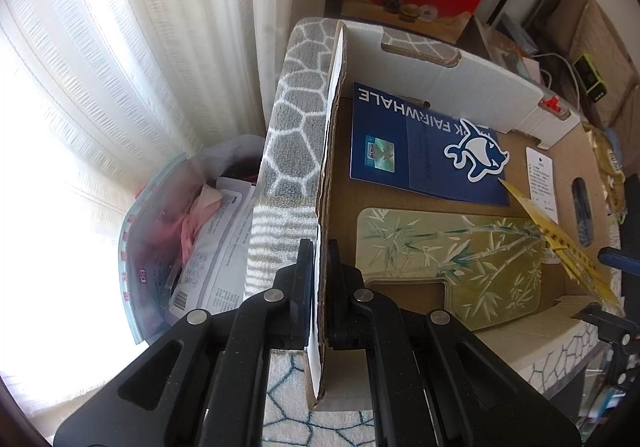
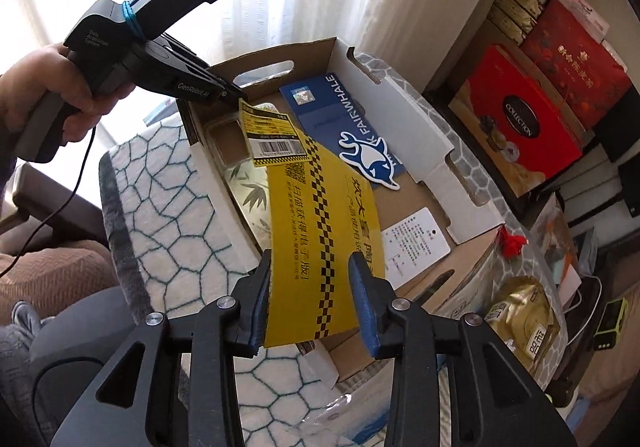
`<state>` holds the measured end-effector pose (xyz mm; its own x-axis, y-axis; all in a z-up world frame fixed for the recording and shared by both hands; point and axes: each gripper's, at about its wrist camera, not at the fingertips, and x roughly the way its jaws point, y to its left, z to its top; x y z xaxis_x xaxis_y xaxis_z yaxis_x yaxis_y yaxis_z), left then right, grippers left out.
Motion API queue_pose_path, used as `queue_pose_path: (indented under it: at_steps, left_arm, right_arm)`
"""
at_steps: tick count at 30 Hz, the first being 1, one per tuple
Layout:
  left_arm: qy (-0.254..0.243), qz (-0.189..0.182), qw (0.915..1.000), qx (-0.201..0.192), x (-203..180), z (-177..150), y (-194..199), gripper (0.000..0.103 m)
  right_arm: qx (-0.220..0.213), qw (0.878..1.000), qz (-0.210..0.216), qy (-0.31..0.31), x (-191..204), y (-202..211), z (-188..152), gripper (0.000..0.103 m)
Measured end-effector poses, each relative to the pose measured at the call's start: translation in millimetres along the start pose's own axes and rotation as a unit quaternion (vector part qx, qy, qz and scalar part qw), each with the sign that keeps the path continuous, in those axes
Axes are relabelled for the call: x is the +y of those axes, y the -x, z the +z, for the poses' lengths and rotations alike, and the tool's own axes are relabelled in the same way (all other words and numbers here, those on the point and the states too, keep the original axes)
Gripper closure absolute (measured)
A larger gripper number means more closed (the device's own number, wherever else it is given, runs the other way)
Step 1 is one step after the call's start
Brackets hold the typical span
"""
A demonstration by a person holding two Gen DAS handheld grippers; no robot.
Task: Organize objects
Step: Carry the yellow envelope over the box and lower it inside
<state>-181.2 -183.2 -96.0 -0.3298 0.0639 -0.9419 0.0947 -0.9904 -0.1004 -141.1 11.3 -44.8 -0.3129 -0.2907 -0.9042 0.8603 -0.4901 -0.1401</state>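
Observation:
An open cardboard box [image 1: 448, 67] lies on a patterned cloth. Inside are a blue FAIRWHALE folder [image 1: 420, 143], a green bamboo-print board [image 1: 452, 259] and a white tag [image 1: 542, 179]. My left gripper [image 1: 319, 279] is shut on the box's upright side wall [image 1: 330, 167]; it also shows in the right wrist view [image 2: 230, 89]. My right gripper [image 2: 312, 303] is wide apart with a yellow checkered card [image 2: 320, 215] between its fingers, over the box [image 2: 400, 115]. The card touches the left finger [image 2: 262, 307]; the right finger [image 2: 364, 307] stands clear. The card shows in the left view [image 1: 560, 243].
Red gift boxes [image 2: 520, 127] stand at the right by a curtain. A gold packet [image 2: 524, 315] and a green device [image 2: 608, 323] lie right of the box. A plastic bag with papers [image 1: 192, 239] sits left of the box. The grey-white patterned cloth [image 2: 160, 199] covers the surface.

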Motion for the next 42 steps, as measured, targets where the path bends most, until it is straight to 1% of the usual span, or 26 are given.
queue_pose_path:
  at_steps: [2,4,5,6,7,8,11,13,16,19,22,27,31,34,35,38,42]
  left_arm:
    - [-0.001,0.001,1.0,0.0,0,0,0,0.099]
    - [-0.001,0.0,1.0,0.0,0,0,0,0.099]
    - [-0.001,0.001,1.0,0.0,0,1,0,0.099]
    - [-0.001,0.001,1.0,0.0,0,0,0,0.099]
    - [0.0,0.001,1.0,0.0,-1,0,0,0.099]
    - [0.0,0.001,1.0,0.0,-1,0,0,0.099]
    - [0.001,0.0,1.0,0.0,-1,0,0,0.099]
    - [0.003,-0.001,1.0,0.0,-2,0,0,0.099]
    - [0.003,-0.001,1.0,0.0,-2,1,-1,0.099]
    - [0.003,-0.001,1.0,0.0,-2,1,-2,0.099]
    - [0.004,-0.003,1.0,0.0,-2,1,-2,0.099]
    - [0.004,-0.003,1.0,0.0,-2,1,-3,0.099]
    - [0.005,-0.003,1.0,0.0,-2,1,-3,0.099]
    - [0.005,-0.004,1.0,0.0,-3,2,-4,0.099]
    - [0.005,-0.004,1.0,0.0,-3,2,-4,0.099]
    - [0.004,-0.003,1.0,0.0,-3,2,-4,0.099]
    - [0.004,-0.003,1.0,0.0,-2,2,-4,0.099]
  right_arm:
    - [-0.002,1.0,-0.003,-0.008,-3,1,-2,0.065]
    - [-0.002,1.0,0.003,-0.017,-5,1,-3,0.065]
    - [-0.007,1.0,0.005,-0.019,-4,2,-4,0.067]
    - [-0.013,1.0,0.004,-0.014,-2,4,-4,0.081]
    - [-0.021,1.0,-0.007,-0.004,3,6,-3,0.094]
    - [-0.023,0.999,-0.026,0.005,7,7,-1,0.098]
    - [-0.033,0.997,-0.058,0.028,16,11,4,0.101]
    - [-0.036,0.996,-0.077,0.032,17,15,7,0.102]
    - [-0.044,0.995,-0.089,0.023,8,25,16,0.102]
    - [-0.052,0.992,-0.109,0.026,0,34,25,0.102]
    - [-0.057,0.989,-0.131,0.031,-4,38,34,0.103]
    - [-0.072,0.985,-0.155,0.033,-12,44,50,0.103]
    - [-0.086,0.978,-0.184,0.048,-11,43,57,0.103]
    - [-0.093,0.968,-0.221,0.078,-2,33,53,0.103]
    - [-0.093,0.966,-0.226,0.087,1,27,50,0.103]
    - [-0.077,0.967,-0.22,0.105,9,7,38,0.103]
    - [-0.048,0.971,-0.192,0.135,24,-13,19,0.101]
